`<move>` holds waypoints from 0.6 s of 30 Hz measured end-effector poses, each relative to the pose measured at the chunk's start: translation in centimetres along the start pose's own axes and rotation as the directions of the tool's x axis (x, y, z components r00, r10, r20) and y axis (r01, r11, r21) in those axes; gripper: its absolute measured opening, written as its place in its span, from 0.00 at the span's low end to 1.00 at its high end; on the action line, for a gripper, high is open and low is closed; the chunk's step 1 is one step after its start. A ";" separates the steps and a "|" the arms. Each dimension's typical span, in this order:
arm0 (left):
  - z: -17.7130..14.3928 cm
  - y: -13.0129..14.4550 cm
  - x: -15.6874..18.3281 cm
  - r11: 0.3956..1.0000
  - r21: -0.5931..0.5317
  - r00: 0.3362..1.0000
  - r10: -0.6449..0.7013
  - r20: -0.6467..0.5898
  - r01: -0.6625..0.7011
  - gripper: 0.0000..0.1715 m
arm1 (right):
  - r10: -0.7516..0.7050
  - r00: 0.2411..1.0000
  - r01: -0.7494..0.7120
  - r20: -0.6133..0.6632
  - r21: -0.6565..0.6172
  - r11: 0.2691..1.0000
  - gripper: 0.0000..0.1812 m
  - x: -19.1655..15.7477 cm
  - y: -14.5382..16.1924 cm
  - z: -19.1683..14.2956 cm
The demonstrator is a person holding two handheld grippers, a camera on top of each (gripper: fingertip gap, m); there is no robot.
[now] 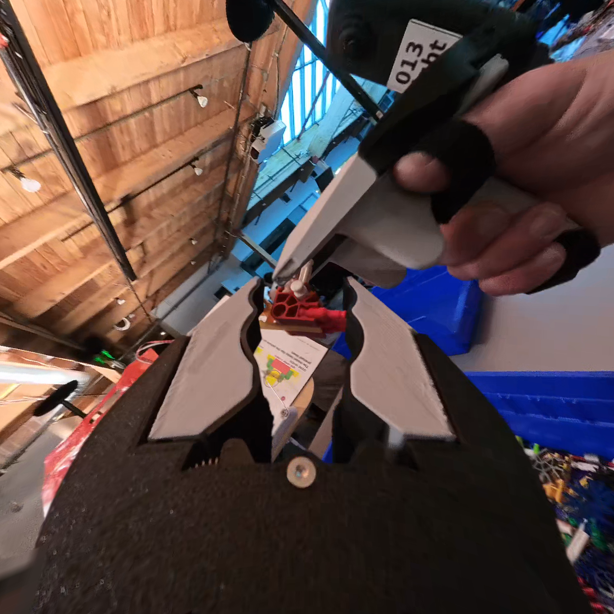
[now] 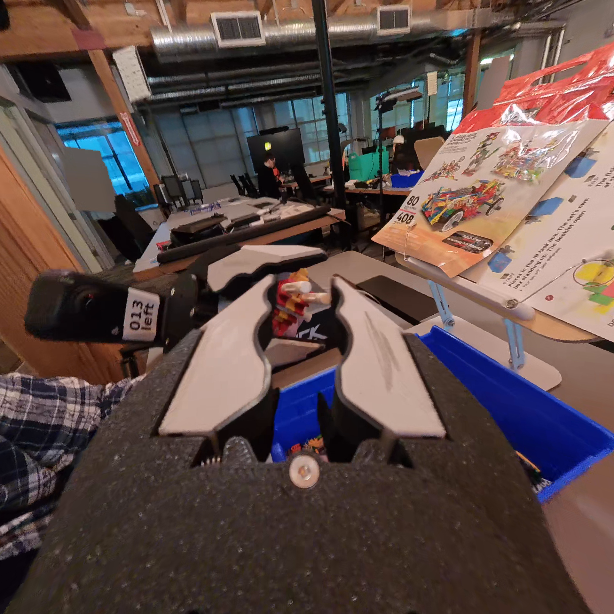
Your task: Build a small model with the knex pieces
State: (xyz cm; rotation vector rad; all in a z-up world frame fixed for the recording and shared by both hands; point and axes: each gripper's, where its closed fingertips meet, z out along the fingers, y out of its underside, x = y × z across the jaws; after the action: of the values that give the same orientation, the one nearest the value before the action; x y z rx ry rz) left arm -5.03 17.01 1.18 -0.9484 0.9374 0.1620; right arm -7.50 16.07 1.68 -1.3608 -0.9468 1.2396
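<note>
My left gripper (image 1: 300,310) has its two grey fingers pinched on a small red assembly (image 1: 300,309) of construction-toy pieces: a red connector with round and wedge holes, a short red rod running toward the right finger, and orange-brown layers under it. The piece sits right at the fingertips, held up in the air.

My right gripper (image 2: 300,299) reaches in from the other side with its fingers spread part way. Between its tips I see the same assembly, red and yellow-orange from this angle, with a pale beige rod (image 2: 314,292) sticking out of it toward the right finger. In the left wrist view the tip of one right finger sits just beside that pale rod on top of the red connector; I cannot tell whether it touches. A hand (image 1: 518,186) with black straps over the fingers grips the right tool's handle.

Below both grippers is a blue bin (image 2: 518,408) holding loose coloured pieces. Beside it a stand (image 2: 465,282) props up a printed sheet and a red-topped plastic bag with toy pictures. A plaid sleeve (image 2: 43,428) shows at the left. Behind that are long tables and a black pole (image 2: 329,116)
</note>
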 end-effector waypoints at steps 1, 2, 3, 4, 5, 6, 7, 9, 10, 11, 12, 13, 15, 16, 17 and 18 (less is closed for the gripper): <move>0.0 -0.2 -0.1 1.000 0.004 1.000 0.008 0.017 -0.008 0.26 | 0.017 1.000 -0.017 -0.003 0.023 1.000 0.14 0.1 -0.3 0.0; -0.1 -0.3 -0.2 1.000 0.007 0.999 0.016 0.031 -0.017 0.26 | 0.039 0.999 -0.039 0.010 0.044 0.998 0.12 0.0 -0.5 0.0; -0.1 -0.4 -0.2 1.000 0.014 0.999 0.024 0.037 -0.024 0.26 | 0.048 0.998 -0.049 0.027 0.056 0.997 0.11 -0.2 -0.7 -0.1; -0.1 -0.3 -0.2 1.000 0.008 0.999 0.024 0.037 -0.024 0.26 | 0.039 0.999 -0.041 0.029 0.063 0.997 0.10 -0.2 -0.8 -0.1; 0.1 -0.2 -0.2 1.000 -0.002 0.999 0.020 0.035 -0.020 0.26 | 0.022 1.000 -0.023 0.020 0.070 0.997 0.09 -0.2 -0.9 -0.2; 0.1 -0.1 -0.2 1.000 -0.001 0.999 0.012 0.033 -0.012 0.26 | 0.005 1.000 -0.006 0.014 0.075 0.997 0.08 -0.3 -1.0 -0.2; 0.0 -0.3 -0.2 1.000 0.010 1.000 0.000 0.030 0.000 0.26 | -0.009 1.000 0.009 0.007 0.077 0.997 0.07 -0.3 -1.1 -0.2; -0.1 -0.4 -0.3 1.000 0.018 1.000 -0.017 0.018 0.017 0.26 | -0.022 0.999 0.025 -0.025 0.099 0.995 0.07 0.1 -1.7 -0.5; -0.1 -0.5 -0.4 0.999 0.019 1.000 -0.026 0.014 0.026 0.26 | -0.020 1.000 0.022 -0.023 0.108 0.994 0.07 0.1 -2.0 -0.7; -0.1 -0.6 -0.4 0.999 0.022 0.999 -0.037 0.008 0.036 0.26 | -0.020 1.000 0.022 -0.021 0.109 0.994 0.07 0.1 -2.1 -0.7; -0.2 -0.6 -0.5 0.999 0.023 0.999 -0.042 0.011 0.041 0.27 | -0.028 0.999 0.032 -0.034 0.114 0.993 0.07 0.3 -2.2 -0.8; -0.2 -0.6 -0.5 0.998 0.023 0.999 -0.053 0.009 0.053 0.28 | -0.041 0.998 0.046 -0.046 0.118 0.992 0.07 0.5 -2.4 -0.9; -0.3 -0.6 -0.8 0.993 0.039 0.994 -0.109 -0.010 0.109 0.30 | -0.061 0.995 0.071 -0.073 0.129 0.989 0.07 0.8 -2.8 -1.2; -0.4 -0.6 -1.0 0.989 0.044 0.990 -0.139 -0.014 0.139 0.30 | -0.070 0.994 0.082 -0.088 0.145 0.986 0.07 0.9 -3.1 -1.4; -0.4 -0.4 -1.2 0.983 0.032 0.984 -0.179 -0.025 0.179 0.31 | -0.076 0.992 0.091 -0.101 0.154 0.984 0.07 1.1 -3.4 -1.7; -0.2 -0.1 -1.3 0.972 0.011 0.971 -0.236 -0.044 0.236 0.32 | -0.084 0.989 0.103 -0.119 0.161 0.982 0.07 1.3 -3.6 -1.9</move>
State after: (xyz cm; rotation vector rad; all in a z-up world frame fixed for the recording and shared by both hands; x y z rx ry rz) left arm -5.90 17.08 2.19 -1.0431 0.8553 -0.0677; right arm -5.10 17.61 4.90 -1.2270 -0.8011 1.1329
